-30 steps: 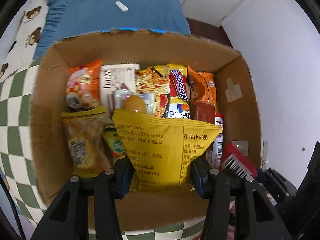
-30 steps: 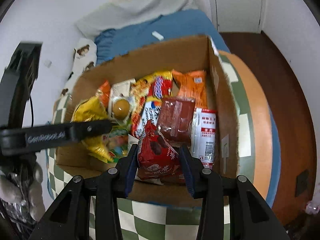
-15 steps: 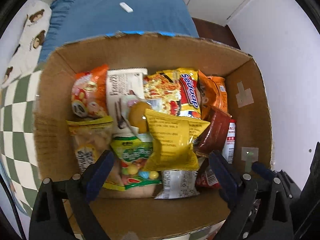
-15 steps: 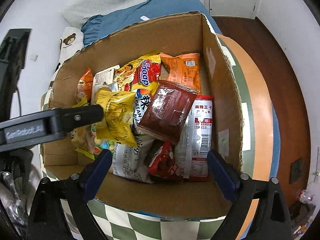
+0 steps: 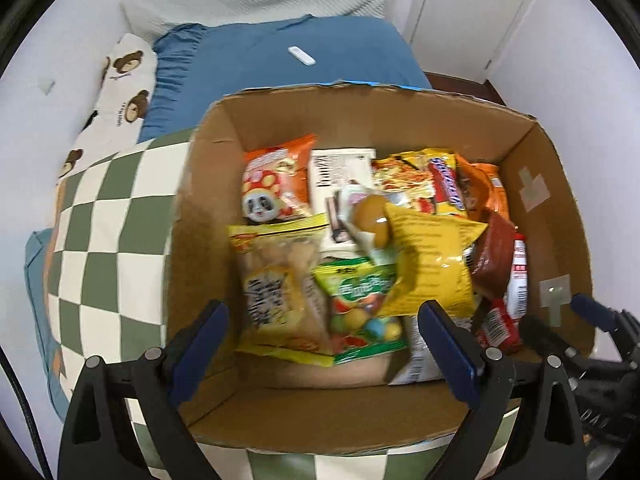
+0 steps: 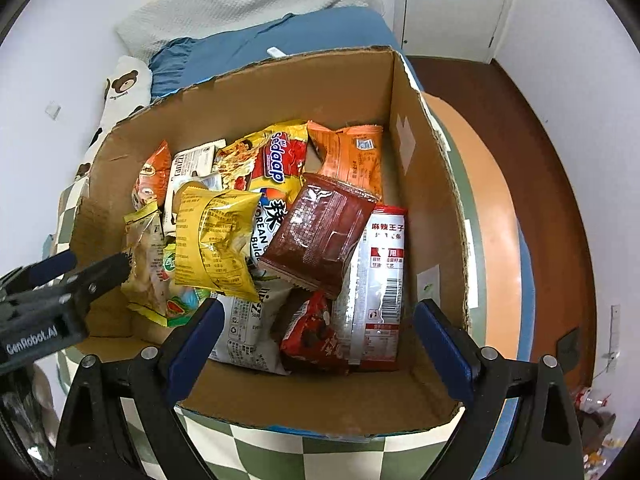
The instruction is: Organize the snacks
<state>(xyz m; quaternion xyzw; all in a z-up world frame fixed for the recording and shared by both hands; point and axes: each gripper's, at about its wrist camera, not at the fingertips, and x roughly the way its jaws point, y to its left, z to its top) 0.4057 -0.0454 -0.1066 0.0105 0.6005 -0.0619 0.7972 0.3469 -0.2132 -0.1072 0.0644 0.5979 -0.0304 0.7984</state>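
An open cardboard box (image 5: 360, 120) (image 6: 280, 92) is full of snack packets. My left gripper (image 5: 324, 316) hangs open over its near edge with nothing between the pads. The yellow bag (image 5: 432, 264) (image 6: 212, 240) lies loose on top, over a green candy bag (image 5: 360, 292). My right gripper (image 6: 318, 312) is also open over the box's near right part. Below it a small red packet (image 6: 316, 332) lies beside a red-and-white packet (image 6: 380, 280) and a dark red packet (image 6: 320, 232). The left gripper (image 6: 80, 280) also shows at that view's left edge.
The box sits on a green-and-white checked cushion (image 5: 100, 240). Behind it lies a bed with a blue sheet (image 5: 260, 64), a bear-print pillow (image 5: 124, 92) and a small white object (image 5: 302, 56). White walls and a door (image 6: 452, 4) stand behind; brown floor (image 6: 552, 160) is at the right.
Both grippers opened: the left let go of the yellow bag and the right let go of the small red packet, and both now lie in the box. The left gripper drew back and tilted up.
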